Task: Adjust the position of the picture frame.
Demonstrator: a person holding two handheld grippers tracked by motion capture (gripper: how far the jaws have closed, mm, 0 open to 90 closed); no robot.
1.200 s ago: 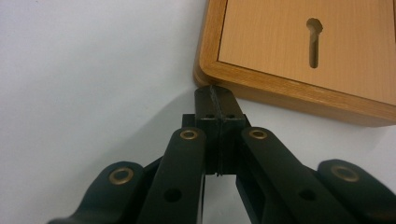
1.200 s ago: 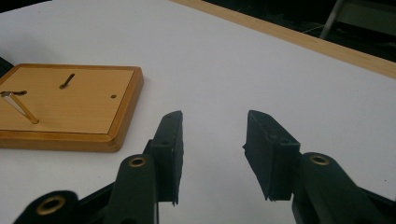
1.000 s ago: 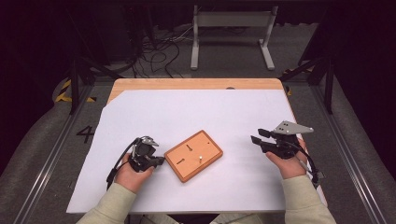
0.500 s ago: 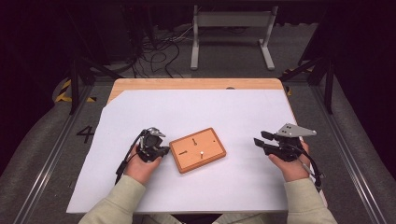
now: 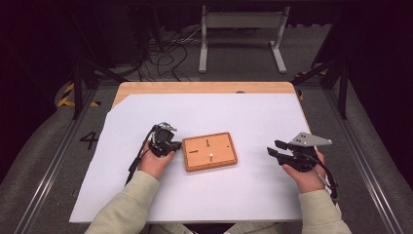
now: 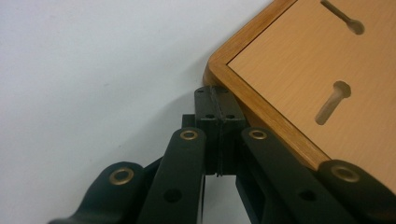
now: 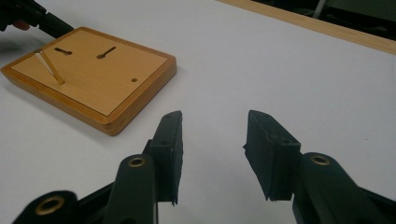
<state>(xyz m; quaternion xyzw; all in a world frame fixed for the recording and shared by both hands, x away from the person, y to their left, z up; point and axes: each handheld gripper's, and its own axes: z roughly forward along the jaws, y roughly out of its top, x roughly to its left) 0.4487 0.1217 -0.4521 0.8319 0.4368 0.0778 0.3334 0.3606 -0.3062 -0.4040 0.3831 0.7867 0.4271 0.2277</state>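
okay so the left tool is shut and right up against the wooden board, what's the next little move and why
Probably a gentle nudge onward with the left tool: its shut tips sit at the wooden board's rim, near a corner, so it can only push. The right tool waits open, apart from the board.

Bright, evenly lit table; dark surroundings, soft focus.

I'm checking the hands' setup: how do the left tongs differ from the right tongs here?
The left tongs are shut and empty, tips against the wooden board; the right tongs stand open, clear of it. The right tongs carry a grey three-cornered plate; the left tongs don't. Both hang low over the white sheet.
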